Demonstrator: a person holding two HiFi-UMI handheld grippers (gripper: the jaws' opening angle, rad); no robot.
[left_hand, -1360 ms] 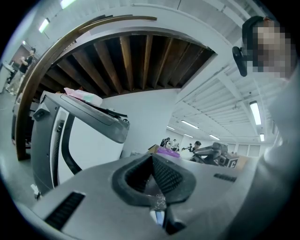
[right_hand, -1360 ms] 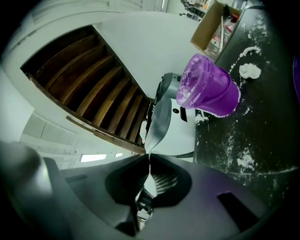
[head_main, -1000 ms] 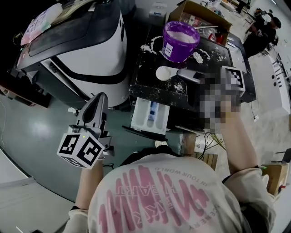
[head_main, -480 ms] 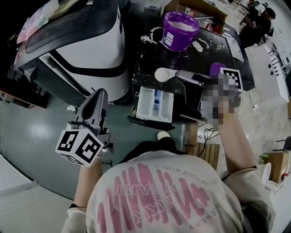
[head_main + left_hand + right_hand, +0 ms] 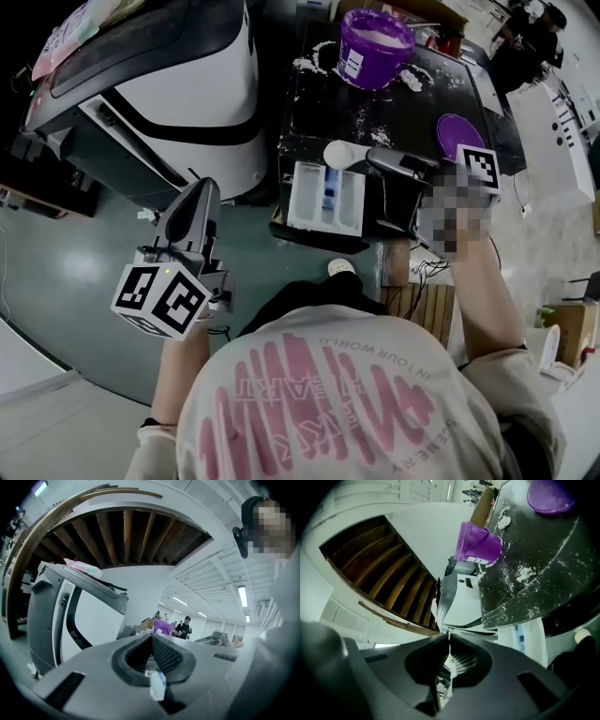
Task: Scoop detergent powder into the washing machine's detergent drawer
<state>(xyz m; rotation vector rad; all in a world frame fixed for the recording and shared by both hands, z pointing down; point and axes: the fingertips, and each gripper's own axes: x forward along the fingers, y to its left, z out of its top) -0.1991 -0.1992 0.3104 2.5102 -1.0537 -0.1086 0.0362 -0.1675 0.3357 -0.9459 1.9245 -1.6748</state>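
Observation:
A purple tub point(image 5: 375, 42) of white powder stands at the back of the black washer top point(image 5: 309, 103), its purple lid point(image 5: 461, 134) lying to the right. My right gripper point(image 5: 380, 158) is shut on the handle of a white scoop point(image 5: 343, 153), whose bowl hangs just behind the open white detergent drawer point(image 5: 326, 199). The right gripper view shows the jaws point(image 5: 449, 641) closed on a thin white edge, with the tub point(image 5: 478, 543) and drawer point(image 5: 530, 637) beyond. My left gripper point(image 5: 192, 211) is shut and empty, off to the left of the drawer, its tips point(image 5: 151, 637) meeting.
A white and black machine point(image 5: 178, 75) stands left of the black one. Spilled powder point(image 5: 375, 117) dusts the black top. A cardboard box point(image 5: 441, 23) sits behind the tub. People stand at the far right point(image 5: 525, 37). Grey floor point(image 5: 75, 272) lies on the left.
My right gripper has carried the scoop away from the tub, toward the drawer's back edge. The left gripper has drifted slightly and stays shut.

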